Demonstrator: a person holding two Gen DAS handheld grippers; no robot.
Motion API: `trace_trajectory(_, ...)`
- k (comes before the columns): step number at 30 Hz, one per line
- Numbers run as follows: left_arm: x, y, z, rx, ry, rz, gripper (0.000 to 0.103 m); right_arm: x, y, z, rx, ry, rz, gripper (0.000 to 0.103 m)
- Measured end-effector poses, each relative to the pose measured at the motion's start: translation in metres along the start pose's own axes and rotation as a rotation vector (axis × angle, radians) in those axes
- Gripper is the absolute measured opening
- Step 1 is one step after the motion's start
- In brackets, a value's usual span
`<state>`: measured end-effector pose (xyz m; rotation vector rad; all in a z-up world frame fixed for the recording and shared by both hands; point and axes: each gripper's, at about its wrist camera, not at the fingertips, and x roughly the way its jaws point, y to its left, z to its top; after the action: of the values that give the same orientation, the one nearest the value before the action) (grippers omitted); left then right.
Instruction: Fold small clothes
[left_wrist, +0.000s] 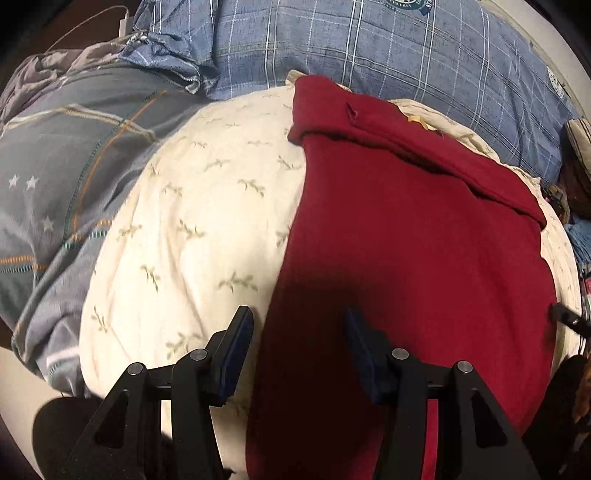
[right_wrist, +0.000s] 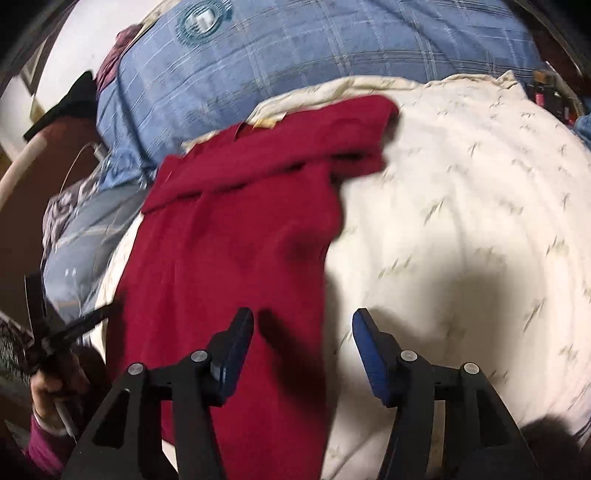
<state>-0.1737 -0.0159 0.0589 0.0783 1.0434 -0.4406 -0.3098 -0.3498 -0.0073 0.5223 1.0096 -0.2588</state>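
Observation:
A dark red garment (left_wrist: 406, 229) lies spread on a cream leaf-print cushion (left_wrist: 192, 221), its far end folded over into a flap. My left gripper (left_wrist: 299, 314) is open and empty above the garment's left edge, one finger over the cushion, the other over the red cloth. In the right wrist view the same garment (right_wrist: 236, 229) lies on the cushion (right_wrist: 461, 206). My right gripper (right_wrist: 303, 314) is open and empty above the garment's right edge. The left gripper also shows at the left of the right wrist view (right_wrist: 55, 336), held by a hand.
A blue plaid pillow (left_wrist: 369, 48) lies behind the cushion. A grey-blue quilt with stars (left_wrist: 62, 155) is bunched at the left. A white cable and charger (left_wrist: 122, 22) sit at the far left. Cluttered items (right_wrist: 550, 92) lie at the right.

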Motion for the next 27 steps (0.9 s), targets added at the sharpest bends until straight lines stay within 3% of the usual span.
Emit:
trace_trajectory(1, 0.000, 0.000, -0.001, -0.004, 0.007, -0.005, 0.052, 0.004, 0.005, -0.002, -0.025, 0.000, -0.010, 0.030)
trace_trajectory(2, -0.001, 0.001, -0.002, -0.010, 0.014, -0.009, 0.052, 0.008, 0.010, -0.004, -0.050, -0.004, -0.025, 0.007)
trace_trajectory(7, -0.014, 0.007, -0.012, -0.030, 0.009, -0.023, 0.052, -0.009, 0.002, -0.005, -0.045, -0.054, -0.086, 0.007)
trace_trajectory(11, -0.013, 0.011, -0.023, -0.034, 0.026, 0.006, 0.052, -0.005, -0.017, -0.013, 0.008, -0.020, -0.089, 0.006)
trace_trajectory(14, -0.017, 0.007, -0.026, -0.023, 0.023, 0.020, 0.052, -0.015, -0.023, -0.018, 0.066, -0.037, -0.021, 0.016)
trace_trajectory(17, -0.020, 0.003, -0.029, -0.005, 0.021, 0.033, 0.052, -0.024, -0.019, -0.028, 0.026, -0.018, 0.016, 0.042)
trace_trajectory(27, -0.034, 0.002, -0.036, 0.033, 0.011, 0.026, 0.052, -0.034, -0.012, -0.063, -0.039, 0.070, 0.097, 0.056)
